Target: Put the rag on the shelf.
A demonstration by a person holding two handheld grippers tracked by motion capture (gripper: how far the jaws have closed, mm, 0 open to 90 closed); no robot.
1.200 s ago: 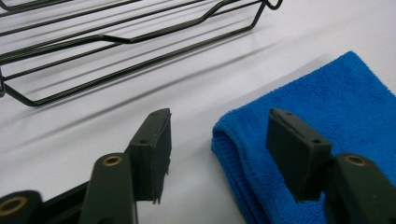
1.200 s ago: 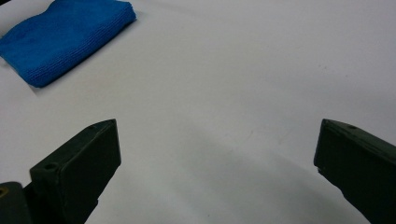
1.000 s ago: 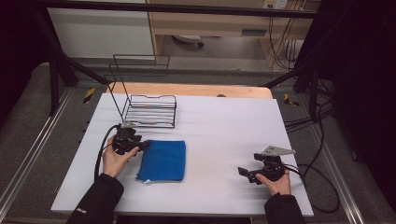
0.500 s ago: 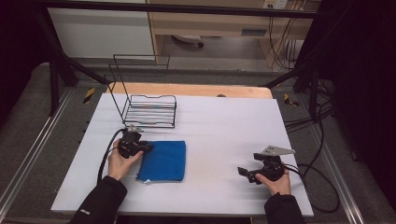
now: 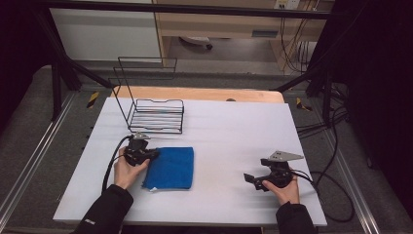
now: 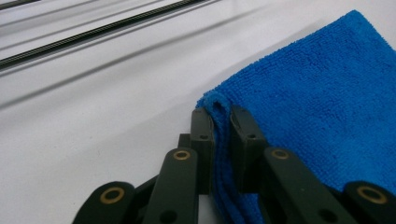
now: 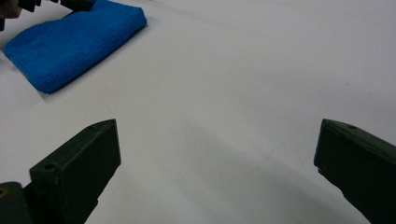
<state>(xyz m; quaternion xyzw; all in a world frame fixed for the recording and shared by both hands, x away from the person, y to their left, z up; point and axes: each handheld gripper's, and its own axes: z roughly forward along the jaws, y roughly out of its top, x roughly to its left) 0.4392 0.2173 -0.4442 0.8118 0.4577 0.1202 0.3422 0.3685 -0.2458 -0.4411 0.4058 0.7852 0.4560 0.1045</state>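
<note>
Folded blue cloth (image 5: 170, 168) lies lower left of centre on table (image 5: 234, 131), below wire rack (image 5: 157, 114). Left hand-held gripper (image 6: 222, 119): jaws just closing, pinching cloth's corner fold. Right hand-held gripper (image 7: 217, 158): jaws wide apart, empty. Cloth likely soft, light, limp; corner best hold.

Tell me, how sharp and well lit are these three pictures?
High view: dark surroundings, bright white table, slightly soft. Left gripper view: blue cloth crisp, with the wire rack blurred behind. Right gripper view: near jaws dark and soft, table evenly lit with faint shadows.
</note>
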